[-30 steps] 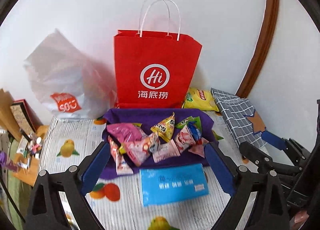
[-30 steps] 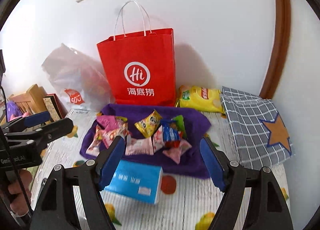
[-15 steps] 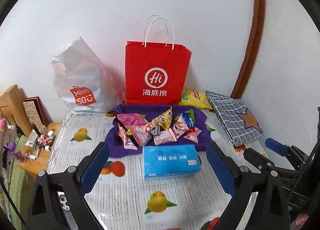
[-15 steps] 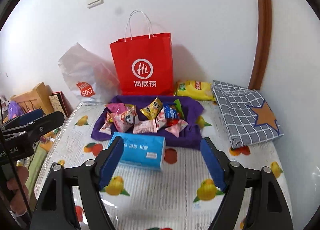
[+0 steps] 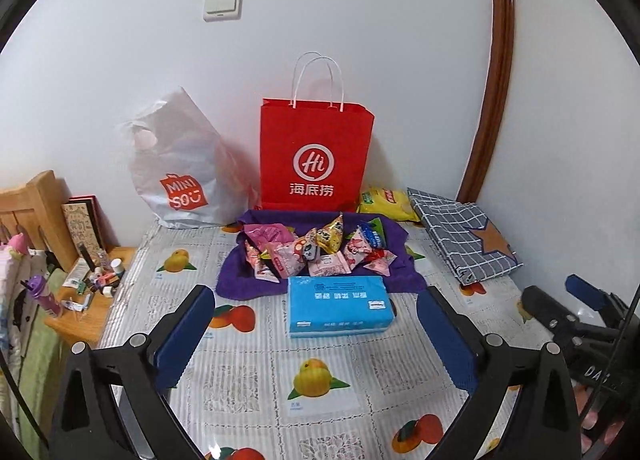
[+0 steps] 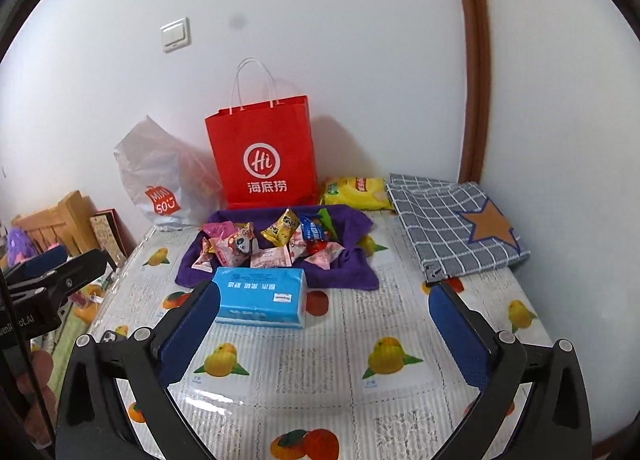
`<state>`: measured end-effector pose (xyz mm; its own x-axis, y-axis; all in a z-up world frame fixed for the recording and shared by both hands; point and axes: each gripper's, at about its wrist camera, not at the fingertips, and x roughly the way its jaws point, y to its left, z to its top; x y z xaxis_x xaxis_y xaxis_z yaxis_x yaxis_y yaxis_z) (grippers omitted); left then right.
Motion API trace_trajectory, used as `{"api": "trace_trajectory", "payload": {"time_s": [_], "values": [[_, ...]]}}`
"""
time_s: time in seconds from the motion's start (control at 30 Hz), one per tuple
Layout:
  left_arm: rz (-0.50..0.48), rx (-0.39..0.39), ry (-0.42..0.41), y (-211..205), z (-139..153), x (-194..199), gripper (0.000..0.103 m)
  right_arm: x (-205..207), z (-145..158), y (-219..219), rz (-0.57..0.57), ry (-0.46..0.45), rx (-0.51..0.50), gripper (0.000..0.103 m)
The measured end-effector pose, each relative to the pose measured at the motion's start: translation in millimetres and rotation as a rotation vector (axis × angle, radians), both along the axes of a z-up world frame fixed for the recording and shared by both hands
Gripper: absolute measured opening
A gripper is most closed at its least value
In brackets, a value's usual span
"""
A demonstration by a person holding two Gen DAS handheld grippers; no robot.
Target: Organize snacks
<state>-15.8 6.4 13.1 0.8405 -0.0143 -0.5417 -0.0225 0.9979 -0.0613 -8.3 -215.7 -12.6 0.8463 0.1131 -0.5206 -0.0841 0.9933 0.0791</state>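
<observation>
You have pulled both grippers back and up from the snacks [image 5: 316,250] over the last second, so the whole bench [image 5: 248,372] now shows. Your left gripper [image 5: 316,332] and right gripper [image 6: 324,324] both stand wide open and empty. The snacks lie heaped on the purple cloth [image 5: 236,280], just behind the blue tissue pack [image 5: 338,310] and before the red bag [image 5: 316,155]. This retreat fits either lining up a pick or finishing.

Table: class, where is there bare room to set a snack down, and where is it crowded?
Free: the fruit-print table between the blue tissue pack and both open tools, and left of the purple cloth. Crowded: the snack pile and the back row of bags by the wall.
</observation>
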Motion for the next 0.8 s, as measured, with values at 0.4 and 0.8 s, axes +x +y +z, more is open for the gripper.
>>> {"api": "trace_trajectory", "payload": {"time_s": [0.4, 0.8], "values": [[0.004, 0.015, 0.008, -3.2, -6.5, -6.8, 0.102, -15.1, -1.0, 4.9, -0.014, -0.012, -0.064, 0.103], [-0.01, 0.018, 0.005, -7.0, -6.4, -9.2, 0.102, -21.4, 0.4, 4.9, -0.011, -0.018, -0.056, 0.103]]}}
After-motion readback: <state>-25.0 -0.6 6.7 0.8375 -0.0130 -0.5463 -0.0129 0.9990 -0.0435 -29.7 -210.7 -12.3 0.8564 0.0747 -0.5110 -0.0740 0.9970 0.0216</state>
